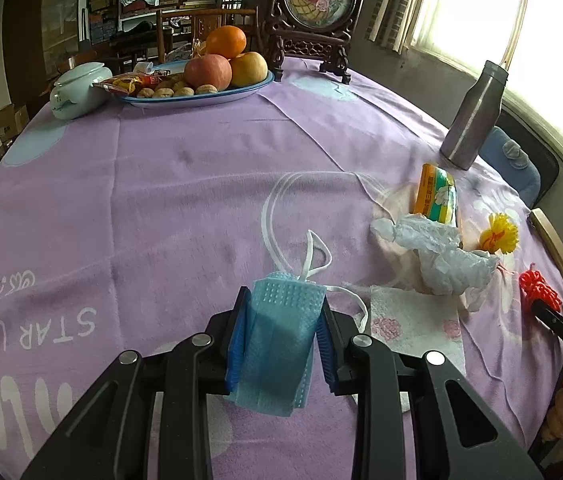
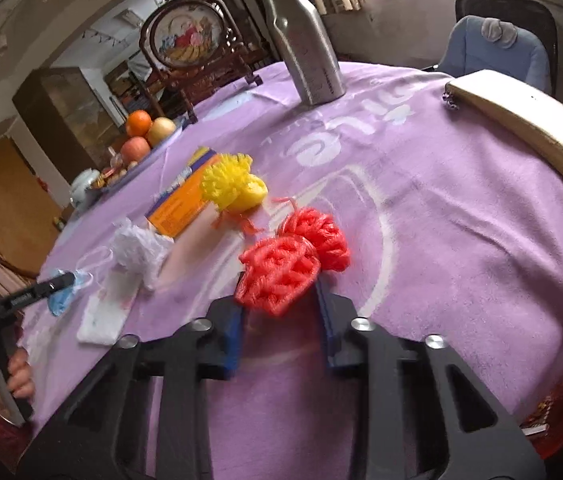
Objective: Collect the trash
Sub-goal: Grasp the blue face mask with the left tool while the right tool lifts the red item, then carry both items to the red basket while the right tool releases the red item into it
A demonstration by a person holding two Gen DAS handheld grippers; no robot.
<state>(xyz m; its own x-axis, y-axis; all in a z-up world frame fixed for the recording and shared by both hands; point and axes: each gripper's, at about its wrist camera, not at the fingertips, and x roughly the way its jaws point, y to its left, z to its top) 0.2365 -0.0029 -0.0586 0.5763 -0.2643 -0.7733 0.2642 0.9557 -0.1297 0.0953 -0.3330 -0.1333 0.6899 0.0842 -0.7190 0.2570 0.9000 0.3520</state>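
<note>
**Spotter:** The biggest thing in front of you is the table under its purple cloth (image 1: 185, 184), printed with pale letters. At the far side stand the carved round picture stand (image 1: 317, 12) and the blue-rimmed fruit plate (image 1: 201, 98), well apart from the trash. The steel bottle (image 1: 473, 116) stands upright toward the window, and a gold wallet (image 2: 529, 128) lies near the cloth's edge on your right.

**Operator:** And the trash itself?

**Spotter:** It is bunched on your right half of the cloth. A printed napkin (image 1: 417, 320) lies flat just beside your left gripper. Beyond it is a crumpled clear plastic wrap (image 1: 441, 256), touching the orange and green tissue pack (image 1: 437, 196). The yellow foam net (image 2: 233, 188) lies against that pack's far end.

**Operator:** What are my claws holding?

**Spotter:** Your left gripper (image 1: 283, 328) is clamped on the blue face mask (image 1: 277, 344); the folded mask fills the gap between the blue pads, with its white ear loops trailing forward onto the cloth. Your right gripper (image 2: 279, 312) stands narrow, with the red foam net (image 2: 293, 260) at its fingertips. The net's near lobe sits between the pads, and they seem to pinch it, though that patch is blurred and I can't be certain.
</note>
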